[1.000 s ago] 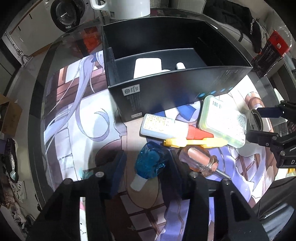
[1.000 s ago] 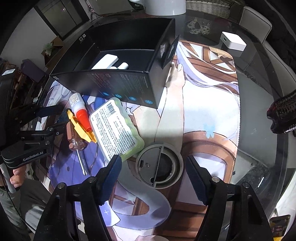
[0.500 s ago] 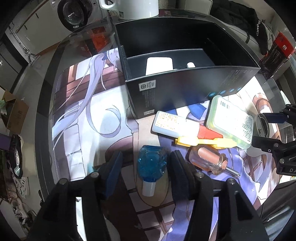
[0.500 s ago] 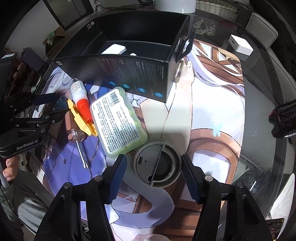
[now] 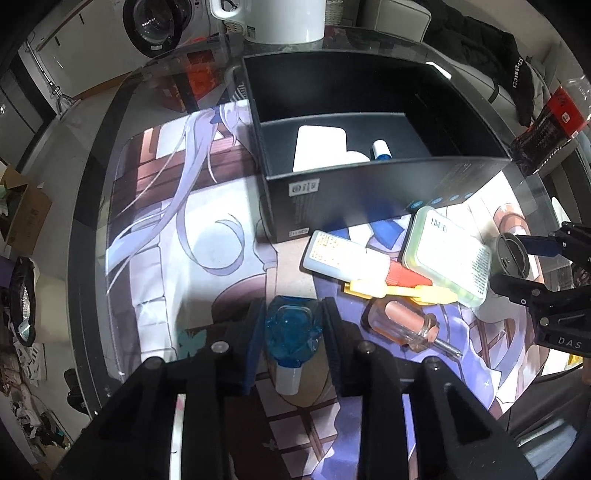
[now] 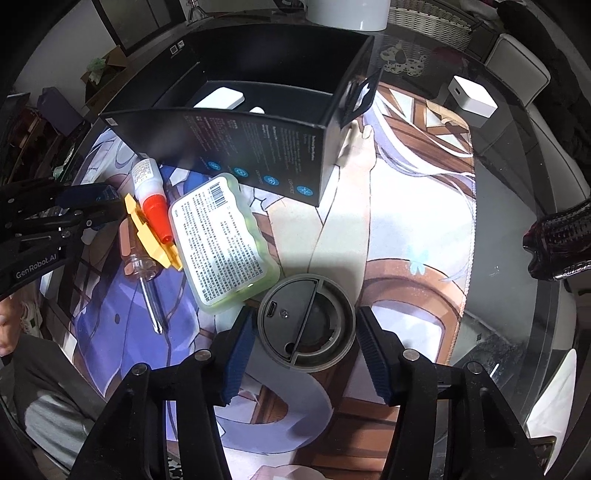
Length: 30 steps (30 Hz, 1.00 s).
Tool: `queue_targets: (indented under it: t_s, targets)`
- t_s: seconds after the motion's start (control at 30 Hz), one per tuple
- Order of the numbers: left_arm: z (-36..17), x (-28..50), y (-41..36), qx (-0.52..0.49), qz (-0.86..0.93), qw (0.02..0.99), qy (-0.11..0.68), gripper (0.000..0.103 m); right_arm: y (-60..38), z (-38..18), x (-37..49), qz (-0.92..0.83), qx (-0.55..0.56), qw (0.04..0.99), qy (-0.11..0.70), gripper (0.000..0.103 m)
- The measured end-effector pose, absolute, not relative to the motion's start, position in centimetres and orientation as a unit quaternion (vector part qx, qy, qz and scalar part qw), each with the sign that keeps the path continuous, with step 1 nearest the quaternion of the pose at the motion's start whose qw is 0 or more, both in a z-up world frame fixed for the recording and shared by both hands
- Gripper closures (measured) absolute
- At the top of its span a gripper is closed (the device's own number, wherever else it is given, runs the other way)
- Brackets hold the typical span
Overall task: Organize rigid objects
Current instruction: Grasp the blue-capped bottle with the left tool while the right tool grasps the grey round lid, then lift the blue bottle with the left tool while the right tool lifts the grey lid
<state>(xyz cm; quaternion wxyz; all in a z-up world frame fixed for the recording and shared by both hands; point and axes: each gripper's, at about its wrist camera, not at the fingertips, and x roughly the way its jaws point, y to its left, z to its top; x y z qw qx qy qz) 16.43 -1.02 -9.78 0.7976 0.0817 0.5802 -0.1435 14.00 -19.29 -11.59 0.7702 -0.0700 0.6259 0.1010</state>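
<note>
A small blue bottle (image 5: pixel 293 332) with a white cap lies on the printed mat. My left gripper (image 5: pixel 293 314) points down over it, its jaws closing, both pads against the bottle's sides. A grey round disc (image 6: pixel 306 326) lies between the fingers of my right gripper (image 6: pixel 306 314), whose jaws are closing with a slim gap to the rim on each side. An open black box (image 5: pixel 369 192) holds a white flat item (image 5: pixel 319 147) and a small tube (image 5: pixel 380 149). In front of it lie a red-capped glue bottle (image 5: pixel 347 258), a yellow piece (image 5: pixel 399 290), a green case (image 5: pixel 447 254) and a screwdriver (image 5: pixel 402 325).
A white cube (image 6: pixel 472 96) and a dark hairbrush (image 6: pixel 561 240) sit on the glass table right of the mat. A red and black packet (image 5: pixel 546 125) lies behind the box's right end. A white pot (image 5: pixel 280 18) stands beyond the box. A person's grey sleeve (image 6: pixel 48 417) shows low left.
The left jaws widened, then drew in onto the blue bottle. The right jaws have narrowed around the grey disc. Both hands have stayed nearly in place.
</note>
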Motion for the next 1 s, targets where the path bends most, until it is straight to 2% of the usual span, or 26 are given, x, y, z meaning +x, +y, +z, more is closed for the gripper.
queue_targets:
  t_s: [0.27, 0.43, 0.67, 0.87, 1.0]
  targets:
    - [-5.5, 15.1, -0.3, 0.063, -0.147, 0.842, 0.514, 0.074, -19.9, -8.7, 14.0, 0.096, -0.042, 0.8, 0.591, 0.047]
    - [-3.1, 14.0, -0.5, 0.059, -0.157, 0.869, 0.466, 0.074, -19.5, -5.5, 13.3, 0.101, -0.025, 0.836, 0.538, 0.047]
    - [1.9, 10.8, -1.5, 0.069, -0.176, 0.927, 0.325, 0.074, -19.6, 0.4, 11.3, 0.116, 0.001, 0.905, 0.41, 0.047]
    - [5.0, 7.6, -0.7, 0.047, -0.155, 0.963, 0.216, 0.074, -18.4, 5.0, 6.0, 0.124, -0.011, 0.963, 0.238, 0.047]
    - [6.2, 6.5, 0.2, 0.029, -0.149, 0.971, 0.183, 0.074, -17.5, 6.9, 2.9, 0.126, -0.017, 0.98, 0.154, 0.047]
